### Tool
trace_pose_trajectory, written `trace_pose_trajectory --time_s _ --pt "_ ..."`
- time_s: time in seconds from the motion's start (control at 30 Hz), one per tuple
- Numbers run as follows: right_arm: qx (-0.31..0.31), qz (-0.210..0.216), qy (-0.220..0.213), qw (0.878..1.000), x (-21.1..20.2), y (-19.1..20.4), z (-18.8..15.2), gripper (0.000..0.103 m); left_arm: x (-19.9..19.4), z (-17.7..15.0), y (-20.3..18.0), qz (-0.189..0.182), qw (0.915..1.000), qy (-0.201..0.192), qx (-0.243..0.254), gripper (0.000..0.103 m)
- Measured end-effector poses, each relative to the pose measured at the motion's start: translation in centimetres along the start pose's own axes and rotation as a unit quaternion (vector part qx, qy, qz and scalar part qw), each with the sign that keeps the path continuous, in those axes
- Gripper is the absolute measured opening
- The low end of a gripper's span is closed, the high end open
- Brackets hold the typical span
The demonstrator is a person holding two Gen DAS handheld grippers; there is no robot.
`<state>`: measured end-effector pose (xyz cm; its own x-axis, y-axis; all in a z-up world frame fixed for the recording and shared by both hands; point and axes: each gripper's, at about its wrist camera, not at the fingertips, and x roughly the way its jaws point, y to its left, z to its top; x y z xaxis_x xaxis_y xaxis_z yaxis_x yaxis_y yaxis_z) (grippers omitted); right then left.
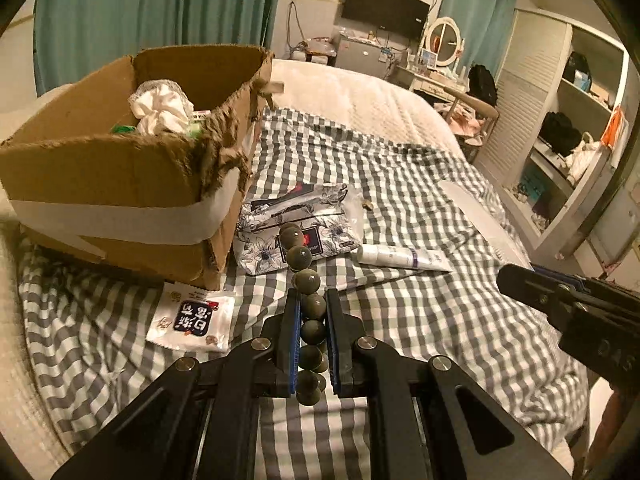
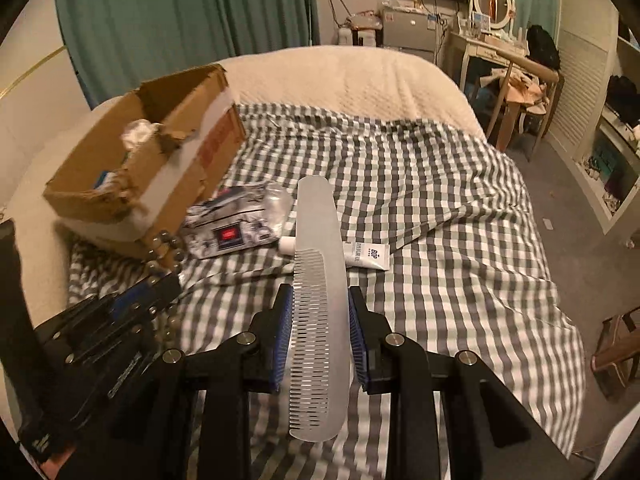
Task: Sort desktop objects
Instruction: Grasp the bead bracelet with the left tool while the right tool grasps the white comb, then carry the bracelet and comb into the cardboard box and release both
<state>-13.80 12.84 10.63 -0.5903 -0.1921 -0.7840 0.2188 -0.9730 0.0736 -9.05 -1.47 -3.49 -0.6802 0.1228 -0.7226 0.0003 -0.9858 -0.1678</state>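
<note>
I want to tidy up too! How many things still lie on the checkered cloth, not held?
3: a white sachet beside the cardboard box, a floral pouch, and a white tube right of it. More may be hidden.

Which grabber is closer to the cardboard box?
Left. The left gripper, holding the beads, is just beside the box. The right gripper, holding the comb, is farther off to the box's right.

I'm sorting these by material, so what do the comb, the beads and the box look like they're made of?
Comb: frosted, translucent plastic by the look; the check cloth shows faintly through its teeth.
Beads: dark olive, smooth and glossy, with small highlights; polished stone or wood, can't tell which.
Box: brown corrugated cardboard, matte, with torn, fuzzy edges and pale tape around it.
</note>
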Motion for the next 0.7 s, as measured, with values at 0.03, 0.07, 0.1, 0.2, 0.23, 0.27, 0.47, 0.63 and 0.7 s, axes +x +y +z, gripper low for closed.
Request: trace_pose_trajectory --time_s 0.03,0.07,0.1,0.2,0.23,0.27,0.47,0.63,0.7 --pt "-0.001 0.001 -0.002 1.0 -0.5 0.3 0.0 0.026 -0.7 0.1 0.1 -0.005 1.0 -0.002 -0.001 0.011" --pt "-0.003 0.0 -0.005 1.0 -1.2 0.6 -0.1 0.026 -1.3 0.1 0.2 -0.006 1.0 -0.004 -0.001 0.011" --pt "-0.005 -0.004 -0.01 1.0 -1.9 1.0 -0.2 0.026 -1.9 0.1 0.2 -0.005 1.0 -0.008 0.0 0.011" --pt "-0.006 -0.005 -0.019 1.0 -3.7 1.9 -0.3 0.026 -3.7 0.6 0.4 -0.012 0.9998 -0.015 0.005 0.011" --pt "-0.007 -0.005 -0.023 1.0 -4.4 2.4 -0.3 0.026 -4.3 1.0 0.5 -0.015 0.9998 -0.015 0.005 0.011" --pt "-0.008 -0.004 -0.026 1.0 -4.8 2.7 -0.3 0.026 -4.8 1.2 0.5 -0.018 0.9997 -0.015 0.006 0.011" --pt "-0.024 -0.004 -0.053 0.998 -7.8 5.1 0.2 0.026 -7.8 2.8 0.6 -0.025 0.999 -0.03 0.024 0.011" --pt "-0.046 -0.025 -0.066 0.996 -9.5 7.5 1.1 0.026 -10.0 4.4 0.7 -0.025 0.9975 -0.056 0.035 0.011" --pt "-0.053 -0.025 -0.072 0.996 -9.9 8.4 1.6 0.026 -10.4 5.1 0.9 -0.023 0.9972 -0.06 0.038 0.011"
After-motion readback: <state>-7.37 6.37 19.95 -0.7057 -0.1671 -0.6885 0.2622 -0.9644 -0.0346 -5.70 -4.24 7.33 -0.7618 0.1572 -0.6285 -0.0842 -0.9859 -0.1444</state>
